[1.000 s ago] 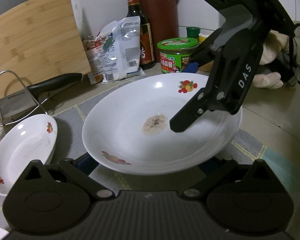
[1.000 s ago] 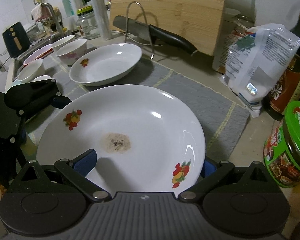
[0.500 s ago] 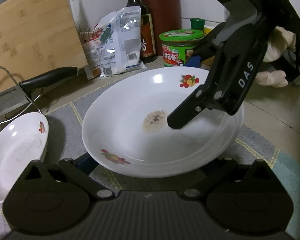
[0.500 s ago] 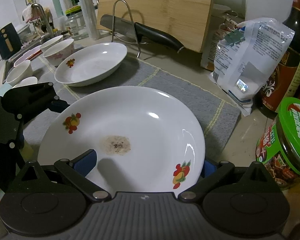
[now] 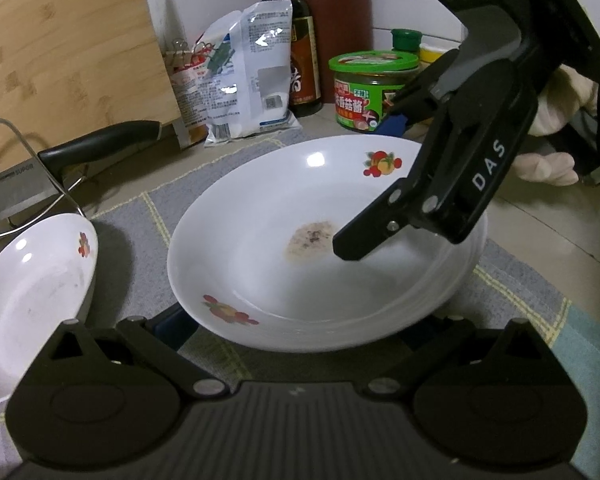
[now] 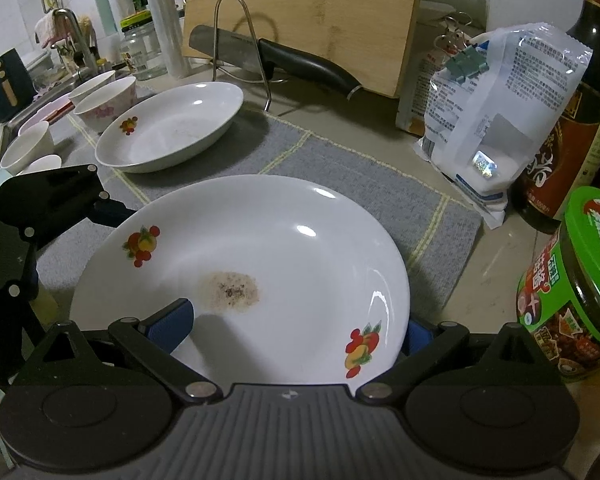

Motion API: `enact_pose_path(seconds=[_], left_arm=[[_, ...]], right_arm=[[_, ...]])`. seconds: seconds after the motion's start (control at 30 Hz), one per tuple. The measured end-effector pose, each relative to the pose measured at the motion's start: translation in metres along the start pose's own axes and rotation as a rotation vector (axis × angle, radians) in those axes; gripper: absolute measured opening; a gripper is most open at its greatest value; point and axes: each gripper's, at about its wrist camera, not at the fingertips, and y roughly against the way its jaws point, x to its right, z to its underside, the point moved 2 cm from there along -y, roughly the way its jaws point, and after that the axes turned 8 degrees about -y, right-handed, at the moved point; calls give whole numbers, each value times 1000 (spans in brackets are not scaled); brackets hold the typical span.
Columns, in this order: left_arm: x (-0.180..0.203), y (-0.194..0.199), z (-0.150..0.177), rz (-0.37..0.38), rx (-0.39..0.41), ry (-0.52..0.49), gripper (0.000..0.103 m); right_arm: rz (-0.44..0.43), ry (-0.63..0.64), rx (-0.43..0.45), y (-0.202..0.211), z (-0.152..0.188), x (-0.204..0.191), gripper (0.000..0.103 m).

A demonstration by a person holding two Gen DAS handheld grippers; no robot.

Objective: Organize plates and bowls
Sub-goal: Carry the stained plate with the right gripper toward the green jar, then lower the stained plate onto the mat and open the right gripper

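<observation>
A large white plate with fruit prints and a brown stain is held above the grey mat; it also shows in the right wrist view. My right gripper is shut on its near rim, one blue pad lying on top of the plate. In the left wrist view the right gripper clamps the plate's far rim. My left gripper sits at the plate's near edge with its fingers spread wide beneath it. A second white plate lies to the left on the mat, also in the right wrist view.
Several small bowls stand at far left near the sink. A cleaver on a wire rack and a wooden board are behind. A salt bag, sauce bottle and green-lidded jar stand at right.
Both grippers and the large plate have shifted left over the mat toward the second plate. The right gripper's hold on the plate is unchanged.
</observation>
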Motion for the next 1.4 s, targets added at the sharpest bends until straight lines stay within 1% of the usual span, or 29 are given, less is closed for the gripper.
enact_pose_path(seconds=[0.37, 0.67, 0.77, 0.97, 1.13, 1.3, 1.4], left_arm=[[3, 6, 3, 20, -24, -14, 102], [5, 11, 4, 13, -24, -26, 102], [6, 13, 4, 7, -20, -27, 102], [9, 23, 7, -13, 5, -26, 102], [15, 38, 8, -35, 30, -18, 102], [16, 66, 4, -58, 90, 52, 102], [17, 83, 2, -85, 125, 106, 102]], right_arm=[[25, -9, -5, -3, -1, 0, 103], [52, -23, -20, -5, -2, -1, 103], [79, -10, -27, -6, -2, -4, 103], [126, 1, -33, 0, -4, -9, 103], [227, 75, -41, 14, -2, -23, 103], [270, 112, -7, 34, -1, -38, 103], [266, 103, 25, 47, 1, -46, 103]])
